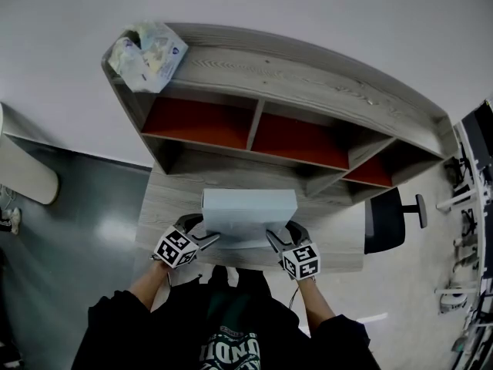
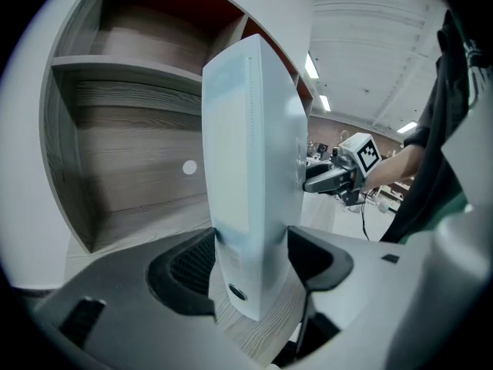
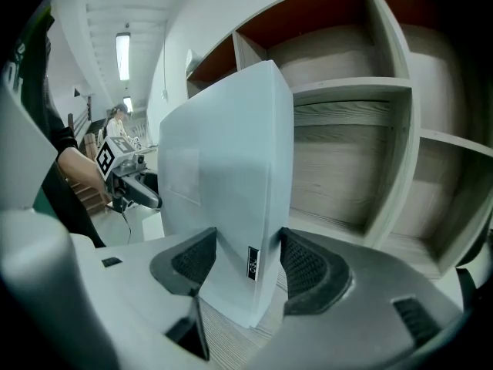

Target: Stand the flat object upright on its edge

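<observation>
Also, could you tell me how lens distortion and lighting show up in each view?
Head view: fisheye bows the shelf unit into an arc, glare on the floor. Left gripper view: black corner vignette, the white box bulging, ceiling lights blown out. Right gripper view: same vignette, one bright ceiling strip.

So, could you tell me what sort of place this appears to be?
Probably an office or lab workroom: a wooden desk with a shelf hutch stands against the wall, a black office chair sits beside it, and ceiling strip lights run overhead.
</observation>
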The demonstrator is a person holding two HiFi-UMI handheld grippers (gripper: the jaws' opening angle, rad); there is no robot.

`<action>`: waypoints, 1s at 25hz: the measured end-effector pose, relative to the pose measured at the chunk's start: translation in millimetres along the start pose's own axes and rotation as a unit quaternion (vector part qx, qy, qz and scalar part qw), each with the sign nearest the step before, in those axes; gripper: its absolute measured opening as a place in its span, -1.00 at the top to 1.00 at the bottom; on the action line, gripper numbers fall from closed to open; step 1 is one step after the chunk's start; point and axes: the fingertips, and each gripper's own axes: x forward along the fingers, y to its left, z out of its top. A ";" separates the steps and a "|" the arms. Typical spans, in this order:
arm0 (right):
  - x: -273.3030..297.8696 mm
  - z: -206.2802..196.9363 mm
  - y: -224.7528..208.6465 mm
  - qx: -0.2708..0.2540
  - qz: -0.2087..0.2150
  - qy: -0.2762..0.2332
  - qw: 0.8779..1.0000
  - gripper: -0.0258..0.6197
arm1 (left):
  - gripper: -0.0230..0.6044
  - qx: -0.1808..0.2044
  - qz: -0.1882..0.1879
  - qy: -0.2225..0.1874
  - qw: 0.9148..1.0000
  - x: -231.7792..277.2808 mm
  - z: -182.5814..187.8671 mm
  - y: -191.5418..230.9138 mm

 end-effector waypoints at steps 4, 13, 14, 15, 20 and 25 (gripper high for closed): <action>-3.1 -1.8 2.1 -0.005 -0.001 -0.002 1.000 0.09 | -0.02 0.015 -0.008 0.010 1.000 -2.0 -1.7 -3.5; -15.1 -10.2 11.5 -0.027 -0.005 -0.002 1.000 0.09 | 0.01 0.030 -0.021 0.015 0.999 -10.8 -6.5 -16.4; -16.6 -11.1 12.6 -0.031 -0.007 -0.002 1.000 0.09 | 0.01 0.030 -0.023 0.014 0.999 -12.0 -7.0 -17.8; -18.2 -12.3 13.9 -0.034 -0.010 -0.003 0.999 0.09 | 0.03 0.030 -0.027 0.013 0.999 -13.0 -7.5 -19.2; -24.3 -19.4 19.4 -0.036 -0.018 -0.004 0.999 0.09 | -0.10 0.053 -0.042 0.024 0.997 -15.2 -11.6 -26.2; -26.7 -21.3 21.3 -0.041 -0.019 -0.001 0.999 0.09 | -0.23 0.087 -0.054 0.020 0.995 -16.7 -4.7 -29.1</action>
